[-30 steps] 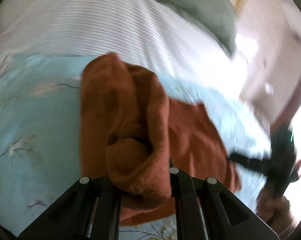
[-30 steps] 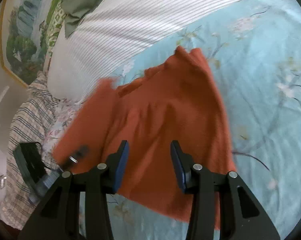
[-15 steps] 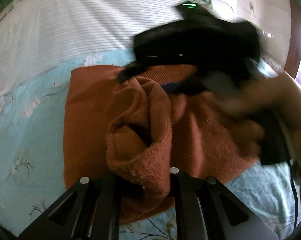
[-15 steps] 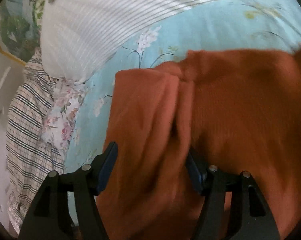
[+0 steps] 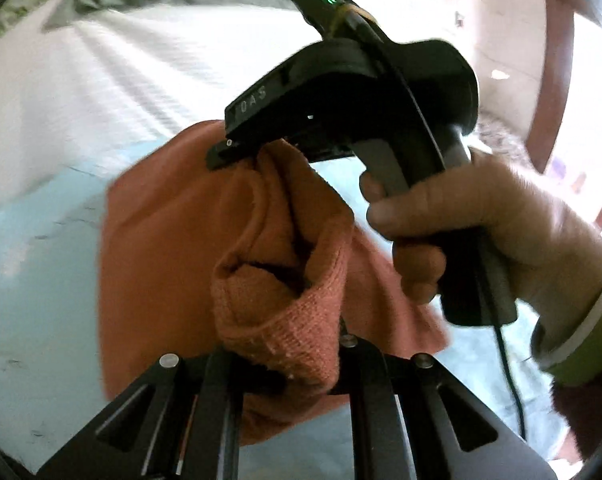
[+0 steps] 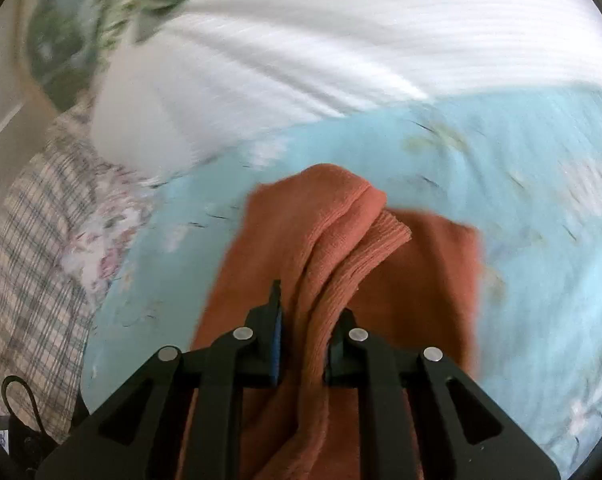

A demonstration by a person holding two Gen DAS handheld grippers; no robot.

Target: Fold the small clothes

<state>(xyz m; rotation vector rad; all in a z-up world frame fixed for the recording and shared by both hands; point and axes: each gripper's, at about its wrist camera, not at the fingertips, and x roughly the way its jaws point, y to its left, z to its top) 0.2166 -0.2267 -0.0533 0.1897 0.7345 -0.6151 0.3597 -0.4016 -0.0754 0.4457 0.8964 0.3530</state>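
Observation:
A rust-orange knitted garment (image 5: 173, 240) hangs between both grippers above the light blue floral bedsheet (image 5: 37, 280). My left gripper (image 5: 285, 364) is shut on a bunched edge of the garment. In the left wrist view the right gripper (image 5: 237, 156), held by a hand (image 5: 481, 220), pinches the far end of the same fold. In the right wrist view my right gripper (image 6: 305, 344) is shut on a thick fold of the garment (image 6: 341, 232), which drapes down over the sheet (image 6: 521, 200).
A white striped pillow (image 6: 341, 40) lies beyond the sheet, with a green cushion (image 6: 113, 12) behind it. A plaid blanket (image 6: 29, 248) and a floral cloth (image 6: 101, 228) lie at the left. A black cable (image 6: 17, 400) sits at the lower left.
The right gripper came in over the garment, closed on a fold and lifted it. The left gripper kept its hold on the bunched edge. Both views are blurred by motion.

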